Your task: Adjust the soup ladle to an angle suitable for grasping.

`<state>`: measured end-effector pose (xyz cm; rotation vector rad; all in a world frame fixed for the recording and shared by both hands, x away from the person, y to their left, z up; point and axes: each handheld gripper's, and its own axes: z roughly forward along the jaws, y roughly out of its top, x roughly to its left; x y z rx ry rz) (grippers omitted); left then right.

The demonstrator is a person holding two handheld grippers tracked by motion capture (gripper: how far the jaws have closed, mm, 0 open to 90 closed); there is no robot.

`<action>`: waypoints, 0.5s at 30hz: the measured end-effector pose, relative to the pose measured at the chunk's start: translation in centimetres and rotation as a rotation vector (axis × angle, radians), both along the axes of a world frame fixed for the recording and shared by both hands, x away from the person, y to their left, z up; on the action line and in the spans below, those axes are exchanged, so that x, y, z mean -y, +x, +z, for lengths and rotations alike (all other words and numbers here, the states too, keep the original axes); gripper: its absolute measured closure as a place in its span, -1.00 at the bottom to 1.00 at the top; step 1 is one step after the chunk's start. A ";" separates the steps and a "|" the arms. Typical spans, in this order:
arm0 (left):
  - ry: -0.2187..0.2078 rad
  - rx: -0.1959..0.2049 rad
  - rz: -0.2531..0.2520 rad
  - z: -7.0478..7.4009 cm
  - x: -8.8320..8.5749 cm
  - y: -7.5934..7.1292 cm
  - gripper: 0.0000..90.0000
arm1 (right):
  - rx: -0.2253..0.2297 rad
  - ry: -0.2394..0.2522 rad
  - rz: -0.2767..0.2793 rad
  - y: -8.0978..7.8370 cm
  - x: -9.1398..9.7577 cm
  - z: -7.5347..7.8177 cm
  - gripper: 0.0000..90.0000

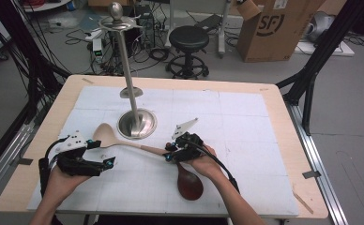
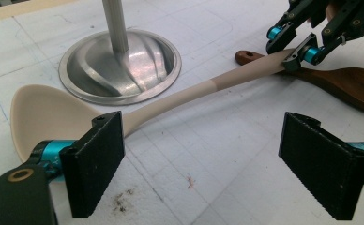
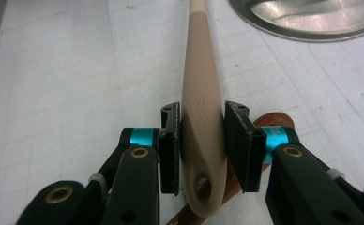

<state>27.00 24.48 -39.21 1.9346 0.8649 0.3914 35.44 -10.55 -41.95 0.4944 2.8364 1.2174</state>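
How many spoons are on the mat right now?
2. The beige spoon lies with its bowl by the steel stand's base, its handle end clamped in the right gripper. The dark wooden spoon lies under that handle end, beneath the right hand.

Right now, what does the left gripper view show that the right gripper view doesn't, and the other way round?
Left gripper view alone: the beige spoon's bowl, the stand's ribbed pole, and the left gripper with jaws wide apart, nothing between them. Right gripper view alone: the hanging hole at the spoon's handle end and lettering pressed into the handle. Both share the beige spoon, the right gripper clamped on its handle, the brown wooden spoon beneath, and the stand's metal base.
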 end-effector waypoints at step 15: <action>-0.001 0.002 -0.004 0.0 0.0 0.0 -0.65 | 0.012 -0.005 -0.016 -0.3 -0.1 -1.0 0.45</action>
